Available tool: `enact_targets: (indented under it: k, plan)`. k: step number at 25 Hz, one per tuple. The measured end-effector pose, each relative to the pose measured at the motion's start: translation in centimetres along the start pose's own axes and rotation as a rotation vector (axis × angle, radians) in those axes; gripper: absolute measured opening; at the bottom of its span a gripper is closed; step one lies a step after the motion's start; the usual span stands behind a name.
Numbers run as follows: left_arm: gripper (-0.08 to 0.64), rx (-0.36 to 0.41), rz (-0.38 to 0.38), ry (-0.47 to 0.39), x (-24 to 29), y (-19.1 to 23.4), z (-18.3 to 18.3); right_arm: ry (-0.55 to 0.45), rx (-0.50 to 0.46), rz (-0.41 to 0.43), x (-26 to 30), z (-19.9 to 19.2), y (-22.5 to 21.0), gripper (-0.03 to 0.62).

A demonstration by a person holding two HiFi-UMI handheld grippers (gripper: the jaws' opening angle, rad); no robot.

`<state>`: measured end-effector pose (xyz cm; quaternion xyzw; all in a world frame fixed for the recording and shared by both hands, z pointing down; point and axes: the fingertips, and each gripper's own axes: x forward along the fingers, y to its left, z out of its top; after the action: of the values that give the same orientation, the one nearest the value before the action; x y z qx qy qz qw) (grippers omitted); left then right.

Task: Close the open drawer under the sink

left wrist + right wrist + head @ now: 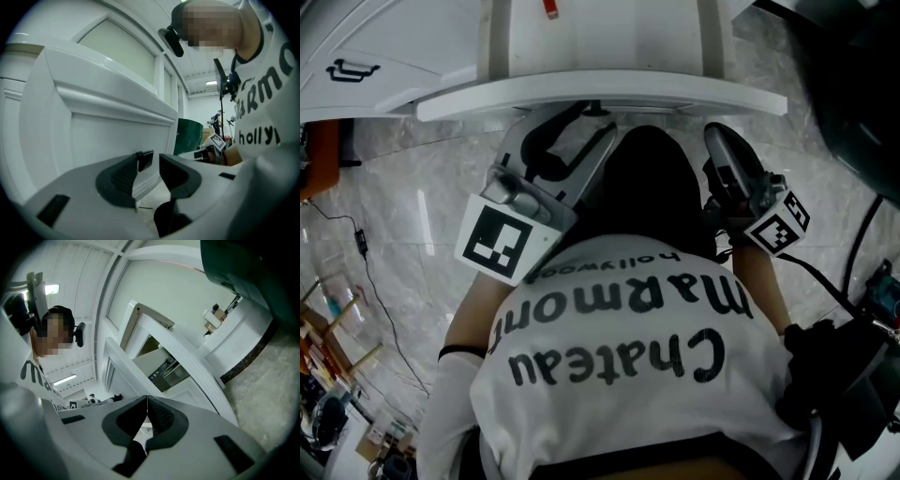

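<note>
The open drawer [600, 94] jutted out at twelve o'clock in the head view. The left claw [155, 161] stood spread and empty, the front panel [93, 112] at its ten o'clock. The right claw [147, 401] was pressed together, empty. Pushing both ends evenly should slide it in straight.
</note>
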<state>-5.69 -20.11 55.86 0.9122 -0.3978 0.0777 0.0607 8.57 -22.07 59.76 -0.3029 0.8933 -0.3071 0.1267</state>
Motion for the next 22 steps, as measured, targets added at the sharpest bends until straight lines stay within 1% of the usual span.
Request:
enact_targets:
  k: [2,4,8,10,14,20,22]
  plan:
    - [0.136,-0.008,0.009,-0.009,0.2,0.0,-0.1,-0.014,-0.007,-0.007,-0.3,0.2,-0.3,0.012]
    - [0.105,-0.019,0.018,-0.018,0.1,0.2,-0.1,-0.022,-0.011,-0.012,-0.5,0.2,-0.5,0.012]
    - [0.098,-0.046,0.009,-0.019,0.3,0.4,0.1,-0.021,-0.024,-0.022,-0.6,0.6,-0.4,0.012]
    - [0.098,-0.044,0.011,-0.020,0.5,0.6,0.1,-0.013,-0.035,-0.023,-0.7,0.6,-0.3,0.012]
    - [0.094,-0.035,0.008,-0.050,1.3,1.7,0.6,0.002,-0.056,-0.033,-0.6,0.7,-0.3,0.012]
    - [0.094,-0.032,0.014,-0.044,2.7,3.7,1.1,0.051,-0.080,-0.042,1.3,0.4,-1.1,0.012]
    - [0.092,-0.039,0.017,-0.044,3.0,4.2,1.1,0.066,-0.067,-0.050,2.0,0.1,-1.4,0.012]
